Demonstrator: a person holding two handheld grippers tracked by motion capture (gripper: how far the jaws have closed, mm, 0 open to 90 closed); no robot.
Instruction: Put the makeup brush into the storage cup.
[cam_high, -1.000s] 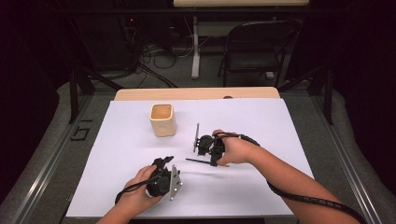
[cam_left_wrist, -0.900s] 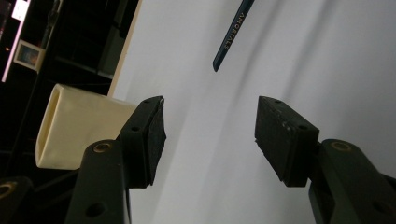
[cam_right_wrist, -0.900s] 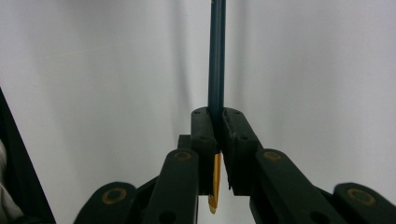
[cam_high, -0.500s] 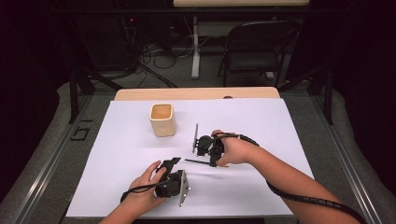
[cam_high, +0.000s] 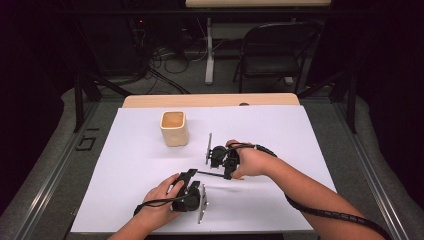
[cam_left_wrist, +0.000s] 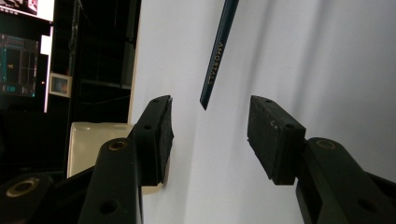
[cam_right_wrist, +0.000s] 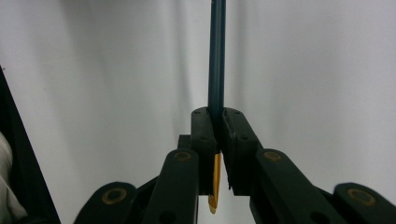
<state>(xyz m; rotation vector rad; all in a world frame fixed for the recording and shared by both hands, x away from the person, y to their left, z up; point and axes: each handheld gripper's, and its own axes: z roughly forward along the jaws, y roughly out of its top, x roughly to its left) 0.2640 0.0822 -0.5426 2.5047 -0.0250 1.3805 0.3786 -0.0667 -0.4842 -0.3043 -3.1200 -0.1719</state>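
Leftmost, the left gripper (cam_high: 190, 176) lies low over the white table (cam_high: 300, 130), its jaws apart and just been closing, with nothing pressed; the pencil's (cam_left_wrist: 217, 56) free end lies just ahead of them. Behind stands a cup (cam_high: 174, 128). Rightward, the right gripper (cam_right_wrist: 217, 121) is clamped on the pencil, held level above the sheet.

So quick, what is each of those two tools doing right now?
Left tool: open, jaws just been closing, the pencil's end just ahead of them, not gripped.
Right tool: shut on the pencil.
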